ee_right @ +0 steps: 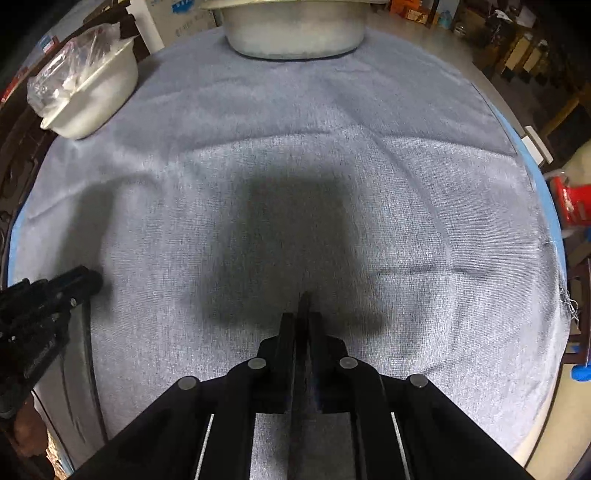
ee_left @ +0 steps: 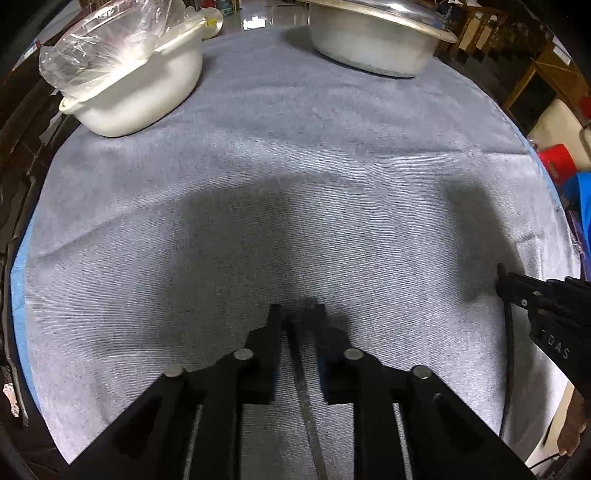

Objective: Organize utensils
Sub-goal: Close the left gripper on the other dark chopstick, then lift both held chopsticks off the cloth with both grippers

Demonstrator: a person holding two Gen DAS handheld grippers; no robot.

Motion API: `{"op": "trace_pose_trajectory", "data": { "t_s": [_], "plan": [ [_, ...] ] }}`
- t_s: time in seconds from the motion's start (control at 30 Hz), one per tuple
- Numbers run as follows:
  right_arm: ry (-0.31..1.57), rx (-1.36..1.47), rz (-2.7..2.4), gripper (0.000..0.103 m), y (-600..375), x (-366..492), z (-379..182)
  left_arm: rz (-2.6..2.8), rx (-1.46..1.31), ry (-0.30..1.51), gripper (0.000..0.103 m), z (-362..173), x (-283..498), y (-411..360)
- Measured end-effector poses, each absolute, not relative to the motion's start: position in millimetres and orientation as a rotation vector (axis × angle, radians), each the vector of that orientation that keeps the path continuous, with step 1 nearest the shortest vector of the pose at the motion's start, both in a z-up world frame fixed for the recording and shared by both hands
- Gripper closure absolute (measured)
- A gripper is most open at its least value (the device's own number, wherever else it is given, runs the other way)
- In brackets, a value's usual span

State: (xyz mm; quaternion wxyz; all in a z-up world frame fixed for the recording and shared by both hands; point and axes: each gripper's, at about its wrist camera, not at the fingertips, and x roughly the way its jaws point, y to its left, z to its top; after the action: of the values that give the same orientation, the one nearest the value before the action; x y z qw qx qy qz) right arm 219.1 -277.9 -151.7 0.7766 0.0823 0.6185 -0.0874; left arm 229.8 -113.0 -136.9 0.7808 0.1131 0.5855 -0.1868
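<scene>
Thin, stiff metal utensil handle [ee_left: 301, 369] sits loosely between left tongs [ee_left: 298, 314]; right tongs [ee_right: 303, 314] clench another slippery handle [ee_right: 303, 369].

Right claw body [ee_left: 554, 343]: I read white letters "DAS".
Cardboard boxes behind the counter [ee_right: 181, 14]: blue print, too blurred for me to read.

left gripper [ee_left: 298, 314] pointing down | jaws slightly apart || right gripper [ee_right: 303, 317] pointing down | jaws closed
</scene>
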Motion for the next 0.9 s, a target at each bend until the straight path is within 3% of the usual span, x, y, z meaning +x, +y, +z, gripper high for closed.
{"op": "trace_pose_trajectory", "data": {
  "t_s": [0.13, 0.2, 0.63, 0.9],
  "plan": [
    [1.306, 0.141, -0.175, 0.092, -274, 215, -151, -0.406, 0.273, 1.223, 0.084, -137, 225, -116],
    [1.284, 0.128, -0.171, 0.093, -271, 211, -151, -0.405, 0.264, 1.213, 0.096, -138, 224, -114],
    [1.062, 0.339, -0.099, 0.096, -286, 155, -124, -0.29, 0.1, 1.12, 0.097, -113, 187, -46],
    [0.87, 0.354, -0.117, 0.096, -292, 95, -68, -0.161, 0.011, 0.945, 0.097, -51, 143, 8]
  ]
}}
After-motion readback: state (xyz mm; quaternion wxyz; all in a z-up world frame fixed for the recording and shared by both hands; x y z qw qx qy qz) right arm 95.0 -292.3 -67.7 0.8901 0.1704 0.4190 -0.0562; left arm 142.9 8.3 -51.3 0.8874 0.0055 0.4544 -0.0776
